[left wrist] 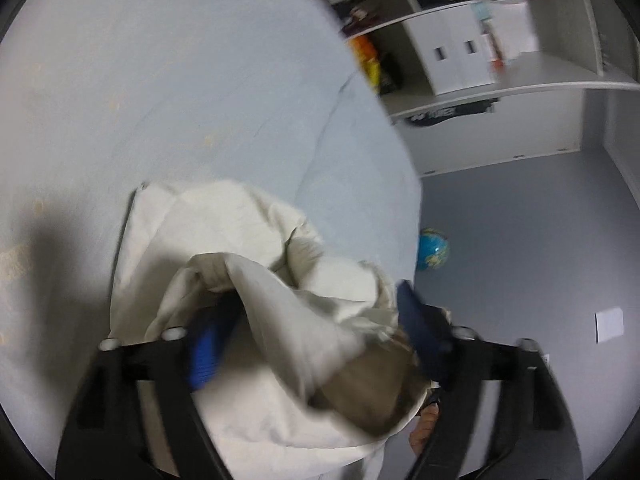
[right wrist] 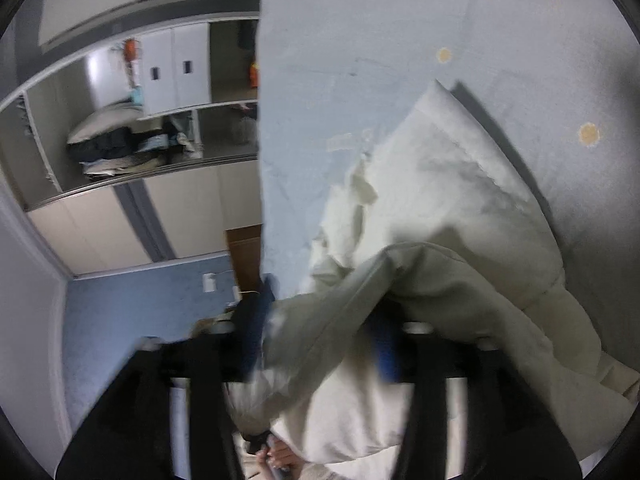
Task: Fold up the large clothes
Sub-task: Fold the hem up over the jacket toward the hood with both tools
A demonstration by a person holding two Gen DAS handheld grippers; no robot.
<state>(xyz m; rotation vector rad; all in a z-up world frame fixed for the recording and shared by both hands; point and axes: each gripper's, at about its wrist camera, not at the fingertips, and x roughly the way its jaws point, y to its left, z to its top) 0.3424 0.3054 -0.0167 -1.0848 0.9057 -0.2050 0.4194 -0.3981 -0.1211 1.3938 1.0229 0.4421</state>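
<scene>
A large cream-white garment (left wrist: pixel 248 240) lies bunched on a pale blue bed sheet (left wrist: pixel 160 80). It also shows in the right wrist view (right wrist: pixel 460 208). My left gripper (left wrist: pixel 316 320) has its blue-padded fingers (left wrist: pixel 204 352) spread wide, with a thick fold of the garment draped over and between them. My right gripper (right wrist: pixel 324 320) also stands wide, with cloth draped between its fingers (right wrist: pixel 384 344). Both views are motion-blurred. The cloth hides the fingertips' inner faces.
The bed edge (left wrist: pixel 404 168) drops to a grey-blue floor (left wrist: pixel 520 240) with a small globe (left wrist: pixel 432 248) and a sheet of paper (left wrist: pixel 609 323). An open wardrobe (right wrist: pixel 120 120) with shelves and a white drawer box (left wrist: pixel 460 52) stands beyond.
</scene>
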